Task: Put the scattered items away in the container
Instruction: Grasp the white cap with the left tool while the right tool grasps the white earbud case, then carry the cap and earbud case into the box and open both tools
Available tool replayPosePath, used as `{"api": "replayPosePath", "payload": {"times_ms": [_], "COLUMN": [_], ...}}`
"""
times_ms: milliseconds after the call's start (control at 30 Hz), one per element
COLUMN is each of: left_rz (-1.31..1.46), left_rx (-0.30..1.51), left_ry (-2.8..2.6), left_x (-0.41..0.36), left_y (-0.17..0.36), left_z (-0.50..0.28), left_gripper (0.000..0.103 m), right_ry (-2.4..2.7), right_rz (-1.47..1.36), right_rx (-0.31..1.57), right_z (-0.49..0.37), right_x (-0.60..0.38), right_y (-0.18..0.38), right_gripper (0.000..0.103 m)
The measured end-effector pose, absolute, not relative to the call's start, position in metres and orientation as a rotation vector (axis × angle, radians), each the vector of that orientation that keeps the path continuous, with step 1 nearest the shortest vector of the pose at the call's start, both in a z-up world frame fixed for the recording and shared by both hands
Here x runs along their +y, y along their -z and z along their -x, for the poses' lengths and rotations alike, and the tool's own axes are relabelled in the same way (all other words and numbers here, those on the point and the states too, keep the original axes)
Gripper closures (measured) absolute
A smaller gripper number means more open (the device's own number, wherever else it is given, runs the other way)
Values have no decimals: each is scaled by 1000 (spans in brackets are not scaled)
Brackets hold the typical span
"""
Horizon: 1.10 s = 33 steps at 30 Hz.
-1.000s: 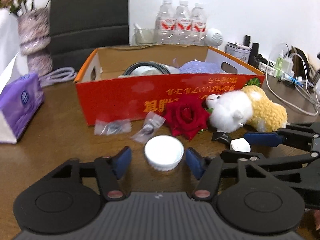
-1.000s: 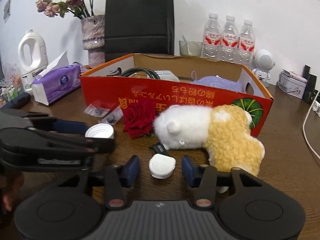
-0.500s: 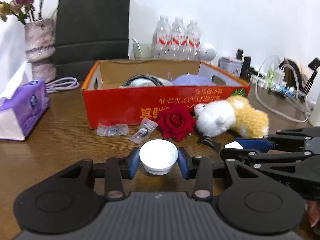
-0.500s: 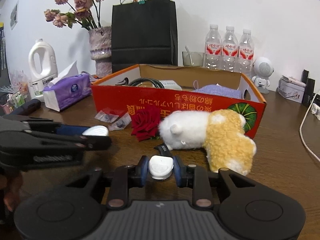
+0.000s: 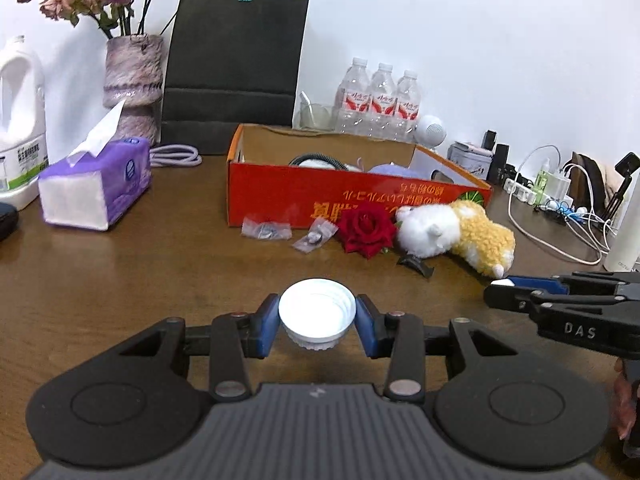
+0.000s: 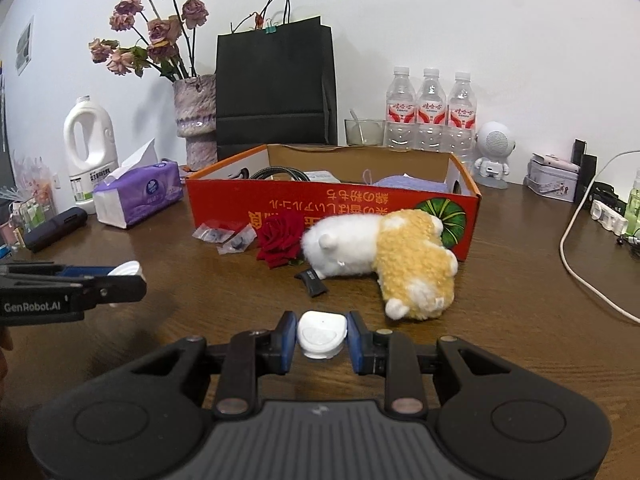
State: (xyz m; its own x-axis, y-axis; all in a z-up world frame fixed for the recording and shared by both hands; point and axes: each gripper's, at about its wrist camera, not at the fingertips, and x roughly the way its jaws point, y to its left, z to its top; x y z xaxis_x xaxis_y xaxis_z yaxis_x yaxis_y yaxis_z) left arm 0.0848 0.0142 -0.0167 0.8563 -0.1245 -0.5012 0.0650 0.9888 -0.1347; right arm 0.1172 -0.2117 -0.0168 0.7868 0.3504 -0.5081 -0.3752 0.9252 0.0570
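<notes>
My left gripper (image 5: 317, 320) is shut on a white ribbed bottle cap (image 5: 317, 312) and holds it above the table, in front of the red cardboard box (image 5: 304, 200). My right gripper (image 6: 322, 336) is shut on a small white rounded case (image 6: 322, 332), also raised. In front of the box lie a red rose (image 5: 366, 226), a white and yellow plush toy (image 5: 456, 232), two small clear bags (image 5: 266, 230) and a black clip (image 5: 416, 261). The box (image 6: 332, 208) holds a black cable and a purple cloth.
A purple tissue pack (image 5: 96, 188), a white jug (image 5: 18, 120), a flower vase (image 5: 134, 76) and a black paper bag (image 5: 236, 68) stand at the back left. Water bottles (image 5: 380, 100), a white speaker and tangled cables (image 5: 560, 208) are at the right.
Both grippers closed on their items, the left on the cap and the right on the white case, then lifted and pulled back from the box.
</notes>
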Motion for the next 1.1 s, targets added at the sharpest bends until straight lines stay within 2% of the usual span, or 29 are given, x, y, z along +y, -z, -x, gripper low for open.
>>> {"api": "replayPosePath", "payload": {"times_ms": [233, 500, 700, 867, 1100], "left_rz": [106, 125, 138, 121, 147], "left_rx": [508, 353, 366, 471, 619], "left_ry": [110, 124, 132, 55, 4], "left_x": [15, 27, 27, 22, 15], "left_y": [7, -65, -100, -91, -51], "left_z": [-86, -122, -187, -252, -311], "left_gripper": [62, 62, 62, 62, 62], "right_ry": [-387, -384, -347, -321, -263], "right_rz": [44, 14, 20, 32, 48], "right_rx": [505, 379, 393, 520, 662], "right_z": [-118, -165, -235, -296, -342], "right_x": [-217, -230, -221, -203, -187], "right_y": [6, -62, -98, -87, -41], "right_gripper": [77, 77, 77, 77, 77]}}
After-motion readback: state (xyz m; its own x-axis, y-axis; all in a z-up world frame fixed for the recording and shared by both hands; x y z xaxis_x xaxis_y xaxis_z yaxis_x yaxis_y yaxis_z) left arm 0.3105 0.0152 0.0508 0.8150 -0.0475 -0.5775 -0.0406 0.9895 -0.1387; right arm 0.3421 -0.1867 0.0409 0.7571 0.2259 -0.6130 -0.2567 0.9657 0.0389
